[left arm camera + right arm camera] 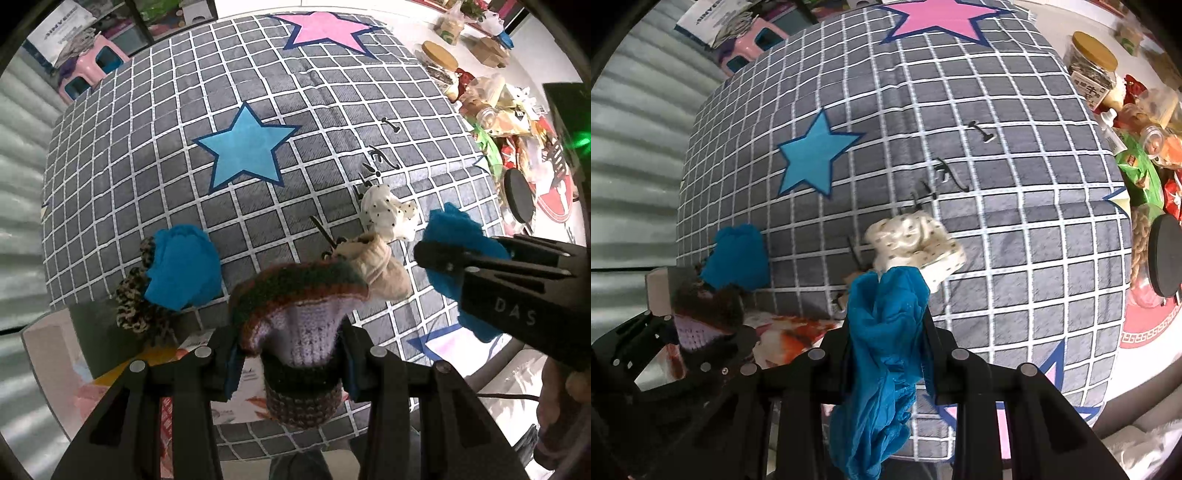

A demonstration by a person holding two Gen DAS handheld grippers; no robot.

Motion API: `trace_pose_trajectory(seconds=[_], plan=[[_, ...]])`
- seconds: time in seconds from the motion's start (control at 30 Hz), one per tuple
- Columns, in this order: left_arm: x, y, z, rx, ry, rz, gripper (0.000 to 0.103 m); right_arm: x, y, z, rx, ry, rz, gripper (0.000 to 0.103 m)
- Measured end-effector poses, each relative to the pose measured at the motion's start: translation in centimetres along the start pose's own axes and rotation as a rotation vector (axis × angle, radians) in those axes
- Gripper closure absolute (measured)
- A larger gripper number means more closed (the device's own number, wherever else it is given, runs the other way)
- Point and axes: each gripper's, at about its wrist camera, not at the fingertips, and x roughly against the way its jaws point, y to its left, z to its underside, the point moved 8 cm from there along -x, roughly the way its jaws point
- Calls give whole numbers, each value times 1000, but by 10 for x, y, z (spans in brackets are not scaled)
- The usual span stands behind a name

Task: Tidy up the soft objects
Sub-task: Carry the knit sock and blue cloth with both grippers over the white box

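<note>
**Both claws loaded over the checked cloth**

Left gripper [295,354]: jaws closed tight on a knitted piece [299,314], lilac body, rim banded rust, green and brown, dark cuff hanging below the fingers. It fills 6 o'clock of the left view.

Right gripper [886,332]: jaws pinched on a blue cloth [882,354], thin and crumpled, its tail drooping below the fingers. In the left view it sits at 3 o'clock.

Around: second blue bundle [184,269] at 8 o'clock, touching a leopard-print scrunchy [142,306] at the cloth's near edge. White dotted fabric [384,214] and beige sock [384,269] lie just beyond the knit, between the two claws. The blue cloth partly hides the dotted piece in the right view.

Surface: grey checked cover [332,110] with white grid, blue star [245,147], pink star [328,29]. Jars and snack packets [1145,147] crowd 2–3 o'clock; pink stool [96,66] at 10 o'clock.
</note>
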Motion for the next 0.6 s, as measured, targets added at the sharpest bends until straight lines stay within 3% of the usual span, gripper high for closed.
trace_pose_trajectory(seconds=[0.6], plan=[[48,22,66,-62,-72,9,57,17,64,55,23,-18,-20,72]])
